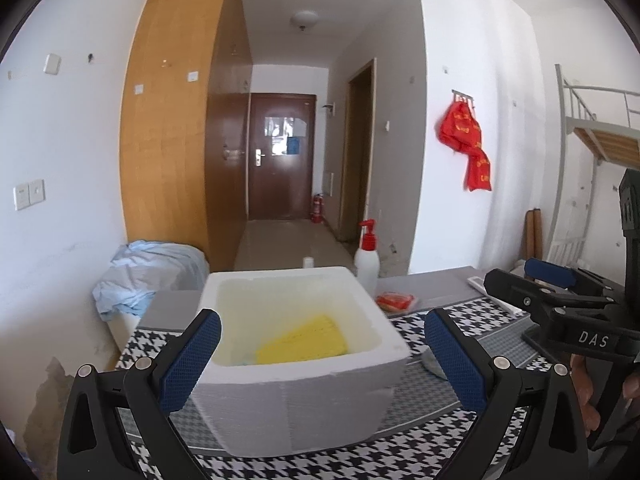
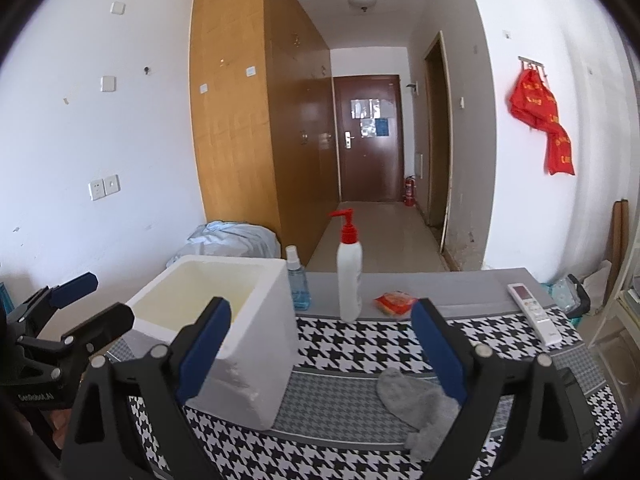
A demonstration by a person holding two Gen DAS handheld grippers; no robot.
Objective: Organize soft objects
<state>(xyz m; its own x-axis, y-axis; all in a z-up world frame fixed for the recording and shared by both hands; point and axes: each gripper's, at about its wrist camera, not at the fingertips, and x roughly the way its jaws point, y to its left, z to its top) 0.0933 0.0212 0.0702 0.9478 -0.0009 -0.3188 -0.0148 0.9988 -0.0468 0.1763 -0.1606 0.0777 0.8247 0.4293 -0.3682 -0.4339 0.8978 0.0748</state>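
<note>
Both the left gripper [image 1: 322,356] and right gripper [image 2: 322,354] are released and empty, the yellow cloth [image 1: 302,340] lies inside the foam box [image 1: 304,396], and the grey sock [image 2: 420,404] lies on the table right of it.

Left wrist view: low over table [image 1: 460,446], close behind white foam box [image 1: 296,392], facing down hallway toward brown door [image 1: 282,156]. Right wrist view: same heading, set further right, box [image 2: 244,344] at its left. Both share box, pump bottle [image 1: 367,258], door, red cloth [image 1: 466,140] on wall. Each view catches other gripper at its edge.
</note>
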